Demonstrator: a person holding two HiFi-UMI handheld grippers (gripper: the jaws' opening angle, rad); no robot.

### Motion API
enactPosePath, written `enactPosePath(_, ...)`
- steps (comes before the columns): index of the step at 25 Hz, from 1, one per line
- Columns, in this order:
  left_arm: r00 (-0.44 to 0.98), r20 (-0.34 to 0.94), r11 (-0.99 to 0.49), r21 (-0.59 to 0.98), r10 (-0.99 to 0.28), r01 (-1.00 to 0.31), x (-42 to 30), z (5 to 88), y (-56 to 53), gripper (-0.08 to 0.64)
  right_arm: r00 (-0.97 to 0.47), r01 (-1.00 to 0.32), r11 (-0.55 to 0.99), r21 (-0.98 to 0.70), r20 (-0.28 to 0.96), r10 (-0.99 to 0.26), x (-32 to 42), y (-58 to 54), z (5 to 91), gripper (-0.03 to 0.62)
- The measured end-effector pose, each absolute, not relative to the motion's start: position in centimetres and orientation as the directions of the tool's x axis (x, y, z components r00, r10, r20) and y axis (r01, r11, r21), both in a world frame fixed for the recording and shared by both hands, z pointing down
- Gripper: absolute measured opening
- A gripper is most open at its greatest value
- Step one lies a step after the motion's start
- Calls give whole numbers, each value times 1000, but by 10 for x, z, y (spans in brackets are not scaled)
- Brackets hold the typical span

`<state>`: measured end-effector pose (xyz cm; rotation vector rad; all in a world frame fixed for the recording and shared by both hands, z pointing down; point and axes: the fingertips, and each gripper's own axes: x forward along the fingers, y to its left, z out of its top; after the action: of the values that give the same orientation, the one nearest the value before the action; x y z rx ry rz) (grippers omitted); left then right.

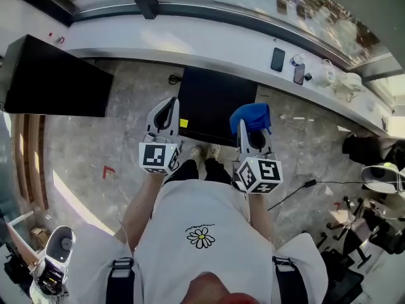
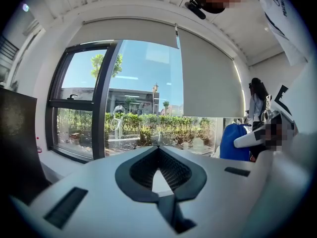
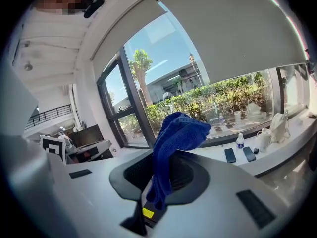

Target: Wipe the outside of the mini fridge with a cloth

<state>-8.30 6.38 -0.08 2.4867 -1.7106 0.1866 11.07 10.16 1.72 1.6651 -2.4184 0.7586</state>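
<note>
- One mini fridge (image 1: 215, 106): a black, boxy cabinet with a flat matte top. It stands on the floor with its back edge at the white window ledge (image 1: 209, 40), straight ahead of the person's two shoes (image 1: 204, 152).
- One small yellow label (image 1: 183, 123) sits near the front left corner of the fridge top.
- One cloth (image 3: 174, 138): deep blue, soft and knitted-looking. It is folded over on itself and stands up out of the right gripper, above the front right corner of the fridge top.
- Two handheld grippers, each with a smooth white shell and a cube of black-and-white square markers at the rear.
- The right gripper (image 1: 249, 129) has its jaws clamped on the cloth, whose lower end hangs down between them.
- The left gripper (image 1: 169, 104) has its jaws brought together at the tips with nothing between them. It hangs over the front left edge of the fridge, clear of the cloth.
- Two dark, flat phones (image 1: 277, 59) (image 1: 299, 73) lie on the ledge towards its right end. One small clear bottle (image 1: 297, 60) stands between them.
- One glossy white teapot-shaped vessel (image 1: 326, 75) stands on the ledge further right.
- One large flat black panel (image 1: 54, 78) is at the ledge's left end.
- The floor (image 1: 88, 144) is grey, mottled and stone-like, with one red mark (image 1: 109, 171).
</note>
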Motion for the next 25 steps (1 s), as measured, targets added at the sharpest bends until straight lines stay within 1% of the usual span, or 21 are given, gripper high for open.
enactPosePath(3, 345, 175, -345, 29, -922, -938, -68, 11, 50, 5, -412, -893, 294, -341, 355, -839, 117, 85, 24, 77)
enactPosePath(6, 355, 199, -355, 41, -913, -934, -57, 32, 38, 5, -406, -896, 283, -343, 372, -835, 122, 72, 39, 75)
enactPosePath(11, 359, 253, -357, 57, -898, -932, -66, 78, 22, 5, -422, -884, 273, -379, 394, -817, 105, 57, 67, 75)
enactPosePath(14, 341, 280, -336, 67, -897, -940, -83, 118, 2, 5, -462, -860, 286, -422, 409, -787, 76, 32, 105, 75)
enactPosePath(19, 285, 316, -260, 118, -905, -958, -118, 203, -32, 5, -568, -800, 361, -479, 412, -712, 4, -27, 187, 75)
enactPosePath(25, 255, 353, -233, 104, -900, -967, -151, 294, -74, 5, -619, -780, 446, -440, 429, -658, -73, -108, 278, 75)
